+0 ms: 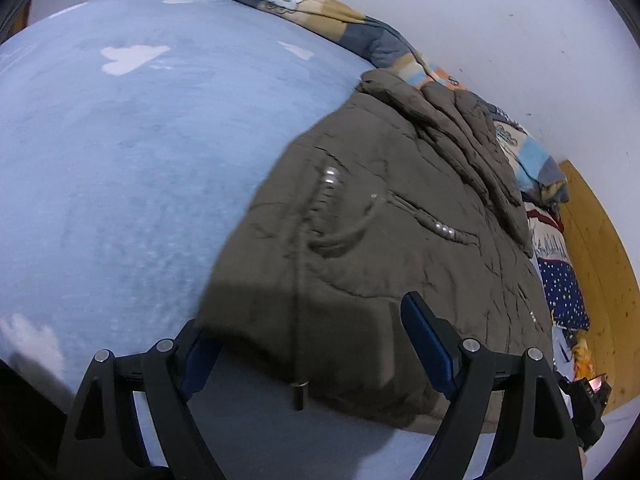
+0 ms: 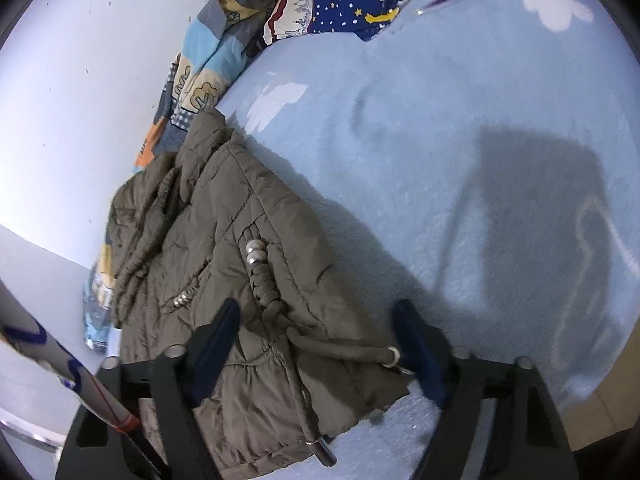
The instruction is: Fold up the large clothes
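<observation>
In the left wrist view, the olive jacket (image 1: 384,248) is seen spread right of centre on the blue blanket (image 1: 120,168), seemingly only partly folded. The left gripper (image 1: 312,344) is angled down, jaws apart astride the hem.

In the right wrist view, the jacket (image 2: 248,280) is shown lower left; the right gripper (image 2: 316,344) is held open over its corner, nothing clamped.

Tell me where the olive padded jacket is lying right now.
The olive padded jacket lies on the light blue blanket, its far end against the patterned quilt by the white wall; it fills both views' lower middle.
</observation>
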A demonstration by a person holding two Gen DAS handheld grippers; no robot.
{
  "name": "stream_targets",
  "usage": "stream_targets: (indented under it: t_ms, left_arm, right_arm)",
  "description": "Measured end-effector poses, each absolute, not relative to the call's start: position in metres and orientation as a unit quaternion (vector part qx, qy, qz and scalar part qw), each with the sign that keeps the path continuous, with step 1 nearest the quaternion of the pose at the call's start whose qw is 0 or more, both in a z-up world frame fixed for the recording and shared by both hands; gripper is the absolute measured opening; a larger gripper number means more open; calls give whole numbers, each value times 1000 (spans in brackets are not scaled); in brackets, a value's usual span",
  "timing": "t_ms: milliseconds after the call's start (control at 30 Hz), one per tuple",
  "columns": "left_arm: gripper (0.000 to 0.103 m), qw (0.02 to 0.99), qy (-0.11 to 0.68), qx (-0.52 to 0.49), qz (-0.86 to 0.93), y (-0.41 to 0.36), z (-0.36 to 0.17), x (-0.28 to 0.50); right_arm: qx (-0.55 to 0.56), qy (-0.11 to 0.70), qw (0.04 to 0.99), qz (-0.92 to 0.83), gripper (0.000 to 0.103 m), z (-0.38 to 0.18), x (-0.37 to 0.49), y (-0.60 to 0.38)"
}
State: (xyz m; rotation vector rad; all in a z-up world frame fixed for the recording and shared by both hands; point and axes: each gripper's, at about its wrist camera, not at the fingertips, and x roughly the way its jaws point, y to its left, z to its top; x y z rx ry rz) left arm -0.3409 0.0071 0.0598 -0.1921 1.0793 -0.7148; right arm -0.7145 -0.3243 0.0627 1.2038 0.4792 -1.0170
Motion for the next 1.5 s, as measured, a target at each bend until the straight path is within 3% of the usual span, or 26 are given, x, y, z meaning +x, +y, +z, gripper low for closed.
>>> stream_targets:
  t_ms: [133,233,367,500,533,600,633,1033,1167,1267,1367,1433,1467,1500]
  left_arm:
    - [82,791,493,-75,-355,-6,61,-344]
    - [71,799,478,-55,-361,-12,64,-346]
    - [55,805,479,-35,-348,-10,60,-342]
    - [55,812,468,-12,-348,-12,59,-345]
    - [55,814,466,-7,-347,-13,59,-345]
    - [55,817,464,1,-344,-14,58,-347]
    - [55,818,462,6,-342,-15,58,-348]
    - [60,820,460,12,-339,-18,56,-346]
    - [61,820,460,12,-339,-19,56,-347]
    - [62,821,460,12,-339,-19,56,-347]
    - [62,821,460,14,-339,-19,56,-347]
    - [62,822,458,18,-338,-19,57,-348]
    - [62,823,456,21,-338,-20,57,-349]
    - [62,824,454,26,-337,-20,57,-350]
  right_arm:
    - [552,212,694,-410,67,57,-707,-323]
    - [543,236,722,-358,65,56,-681,-315]
    - [494,264,737,-378,38,63,-665,-310]
    - [464,280,739,-401,36,66,-656,-305]
    - [460,282,738,-405,36,67,-654,-305]
    - [473,284,727,-409,55,62,-657,-307]
    - [489,282,716,-410,58,56,-661,-311]
    - [556,188,679,-440,61,58,-708,-315]
    - [585,173,680,-408,80,48,-705,-322]
    - [595,178,698,-356,82,49,-688,-319]
    - [609,166,711,-310,73,51,-676,-310]
    - [595,171,718,-317,51,56,-675,-305]
    - [586,180,718,-329,35,56,-674,-305]
    - [582,187,716,-337,33,55,-673,-306]
